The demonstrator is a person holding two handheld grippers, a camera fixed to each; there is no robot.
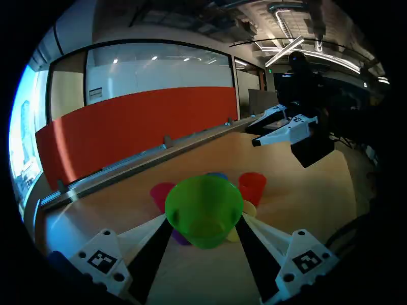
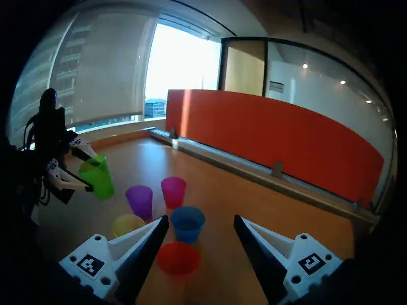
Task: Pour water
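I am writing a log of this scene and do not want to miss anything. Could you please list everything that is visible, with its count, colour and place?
green cup: one, green, held between the left gripper's fingers, apart from the other cups
purple cup: one, purple, standing on the table
pink cup: one, pink, beside the purple cup
blue cup: one, blue, in front of the pink cup
yellow cup: one, yellow, in front of the purple cup
red cup: one, red, nearest the right gripper
table: one, light wood, under the cups
partition: one, orange, along the table's far edge
window: one, bright, beyond the table
left gripper: one, white and black, shut on the green cup
right gripper: one, white and black, open, pointing towards the cups
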